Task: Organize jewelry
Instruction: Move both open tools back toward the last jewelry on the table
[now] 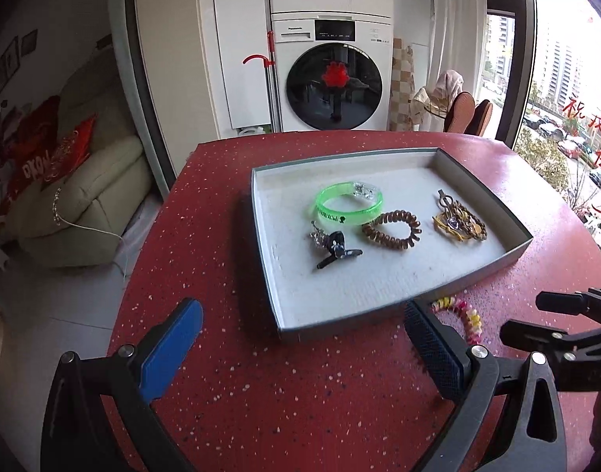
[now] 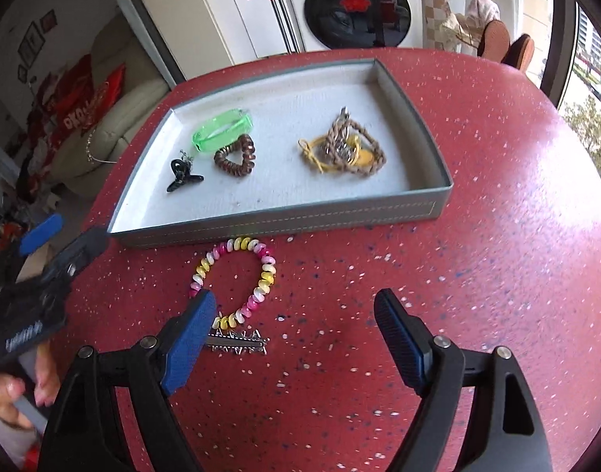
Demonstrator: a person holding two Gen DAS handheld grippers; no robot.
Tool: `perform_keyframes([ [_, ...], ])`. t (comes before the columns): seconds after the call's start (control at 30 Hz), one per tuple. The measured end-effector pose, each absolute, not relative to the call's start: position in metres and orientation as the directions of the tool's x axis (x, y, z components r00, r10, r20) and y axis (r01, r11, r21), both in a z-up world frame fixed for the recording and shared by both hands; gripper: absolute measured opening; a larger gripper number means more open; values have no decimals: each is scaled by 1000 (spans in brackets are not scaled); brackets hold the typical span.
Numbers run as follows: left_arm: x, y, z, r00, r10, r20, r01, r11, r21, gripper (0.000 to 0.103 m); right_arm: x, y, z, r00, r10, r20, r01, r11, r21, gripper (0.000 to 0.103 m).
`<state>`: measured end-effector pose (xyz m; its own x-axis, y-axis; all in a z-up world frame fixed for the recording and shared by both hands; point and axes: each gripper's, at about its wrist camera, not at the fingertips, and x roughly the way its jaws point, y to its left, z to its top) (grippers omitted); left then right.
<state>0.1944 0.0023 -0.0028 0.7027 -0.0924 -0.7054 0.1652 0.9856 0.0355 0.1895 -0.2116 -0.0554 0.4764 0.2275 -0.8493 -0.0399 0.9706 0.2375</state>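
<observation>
Left gripper (image 1: 300,348): jaws spread wide, empty, above the red bench (image 1: 229,393) just before the grey tray (image 1: 379,316). Right gripper (image 2: 294,338): jaws also spread, holding nothing, over the bench near a pink-yellow-white coil bracelet (image 2: 267,271) and a silver hair comb (image 2: 241,344). The tray holds a green bangle (image 1: 349,204), brown coil tie (image 1: 391,230), black claw clip (image 1: 334,249) and braided yellow-brown cords (image 1: 459,222). Only the right wrist view shows the comb and a hand (image 2: 9,397) gripping the left handle; the left view shows a washing machine (image 1: 332,74) whole.
</observation>
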Motion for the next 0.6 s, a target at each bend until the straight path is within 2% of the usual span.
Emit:
perform_keyframes([
  [0.07,184,4,-7,702,-92,-706,165,986,37,103,192,-205,-59,475,214,-854,-43,974,221,81],
  [0.17,174,6,-15,686,-97,-721,171,985,30,103,195,-194,-62,472,190,-861,-63,981,182,70],
  [0.23,169,9,-22,669,-104,-736,182,983,26,103,197,-187,-64,467,174,-867,-83,985,153,58],
  [0.33,165,10,-27,653,-122,-748,207,978,22,103,198,-180,-67,462,147,-874,-104,988,111,48],
  [0.47,159,5,-27,651,-148,-744,255,966,32,103,195,-175,-67,470,111,-876,-118,991,63,39],
  [0.53,158,0,-28,645,-166,-746,284,958,31,103,194,-174,-67,471,106,-876,-127,991,51,30],
  [0.6,157,-7,-29,632,-189,-752,315,949,26,103,193,-173,-67,472,103,-876,-137,990,42,26],
])
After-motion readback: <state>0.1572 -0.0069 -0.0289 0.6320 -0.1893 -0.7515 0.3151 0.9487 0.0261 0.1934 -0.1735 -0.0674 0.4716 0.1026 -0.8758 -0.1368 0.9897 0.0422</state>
